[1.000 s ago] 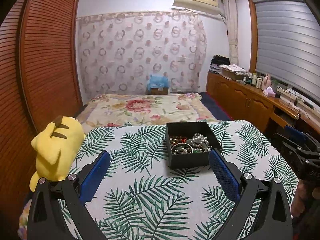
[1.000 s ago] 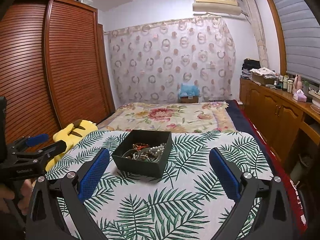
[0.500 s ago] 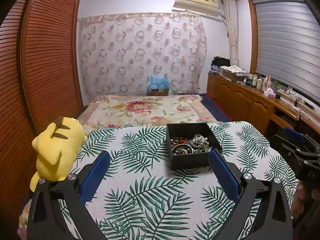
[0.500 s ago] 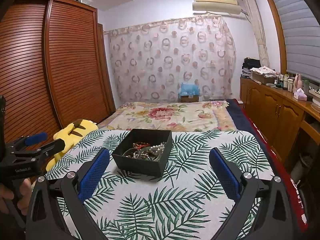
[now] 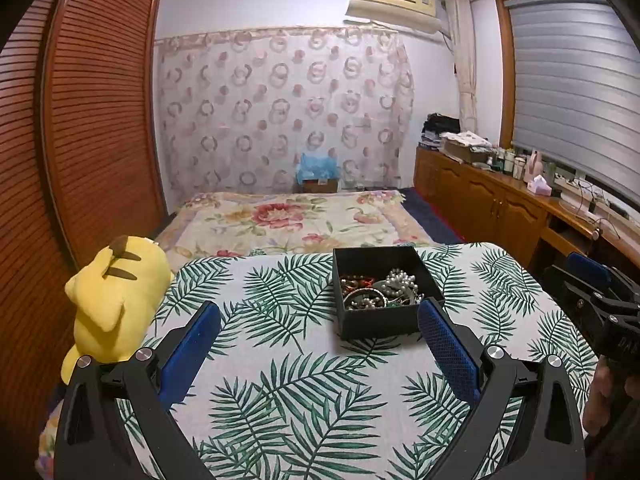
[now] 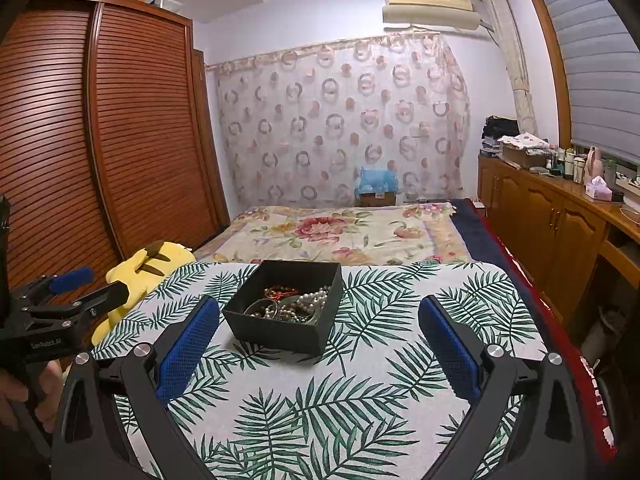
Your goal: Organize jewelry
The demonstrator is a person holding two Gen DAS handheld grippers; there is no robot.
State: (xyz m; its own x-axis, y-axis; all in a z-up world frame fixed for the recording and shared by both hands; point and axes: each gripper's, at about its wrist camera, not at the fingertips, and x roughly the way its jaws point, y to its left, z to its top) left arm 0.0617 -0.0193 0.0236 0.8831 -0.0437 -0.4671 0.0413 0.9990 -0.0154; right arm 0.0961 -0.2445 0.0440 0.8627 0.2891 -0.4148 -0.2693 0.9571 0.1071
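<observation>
— Jewelry first: how does it look?

— Tangled heap in a black box, square and open at the top. White pearl beads lie at the right of the heap, a reddish-brown string at the far left, some rings or bangles nearer; single pieces are hard to tell apart. From the right wrist view the same box shows the pearls toward its right side.

— Where does it lie relative to the grippers?

— Left gripper hangs over the near part of the table, both blue-padded fingers spread wide, nothing between them. The box sits ahead and to the right, its near right corner just beside the right pad; I cannot tell if they touch. Right gripper is likewise released and empty, with the box ahead, closer to its left pad. Each gripper shows at the edge of the other's view, held in a hand.

— And the surface, the room?

— Tablecloth white with green palm fronds. A yellow plush toy lies at the table's left edge. Beyond is a bed with a floral blanket, a patterned curtain on the far wall, a slatted wooden wardrobe at left, wooden cabinets under a shuttered window at right
</observation>
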